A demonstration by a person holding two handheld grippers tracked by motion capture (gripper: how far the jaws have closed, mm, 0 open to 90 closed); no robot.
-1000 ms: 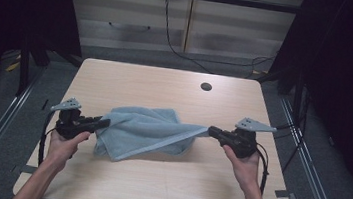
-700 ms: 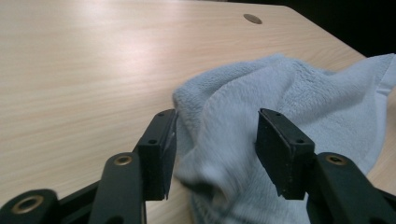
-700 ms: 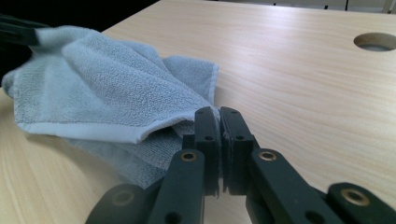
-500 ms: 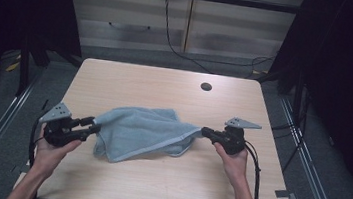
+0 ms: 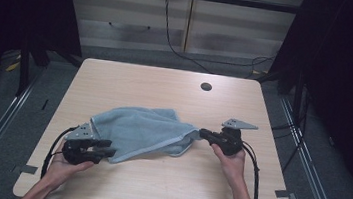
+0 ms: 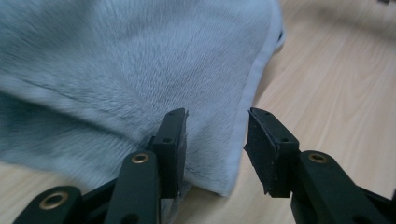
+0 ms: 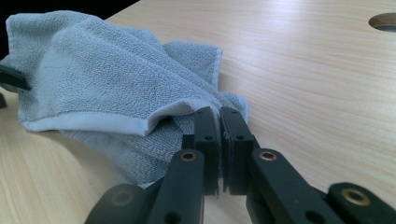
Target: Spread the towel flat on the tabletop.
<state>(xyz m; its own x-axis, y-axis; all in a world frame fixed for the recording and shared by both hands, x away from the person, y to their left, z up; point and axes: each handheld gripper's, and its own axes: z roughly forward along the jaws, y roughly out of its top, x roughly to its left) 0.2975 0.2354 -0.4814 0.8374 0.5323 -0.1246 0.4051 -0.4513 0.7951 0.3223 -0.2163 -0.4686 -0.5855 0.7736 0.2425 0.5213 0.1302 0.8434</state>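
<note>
Centre-left of the high view: grey towel (image 5: pixel 143 133) lies bunched on the wooden surface (image 5: pixel 154 187). Left hand-held gripper (image 5: pixel 107 150) at lower left, jaws have just been opening, towel hem between them but unpinched. Right hand-held gripper (image 5: pixel 204 133), centre-right, is clamped narrow on the towel's corner (image 7: pixel 212 109).

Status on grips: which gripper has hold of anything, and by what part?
The right gripper pinches the grey towel at its right corner. The left gripper, jaws just opened, holds nothing; the towel's hem lies between them.
</note>
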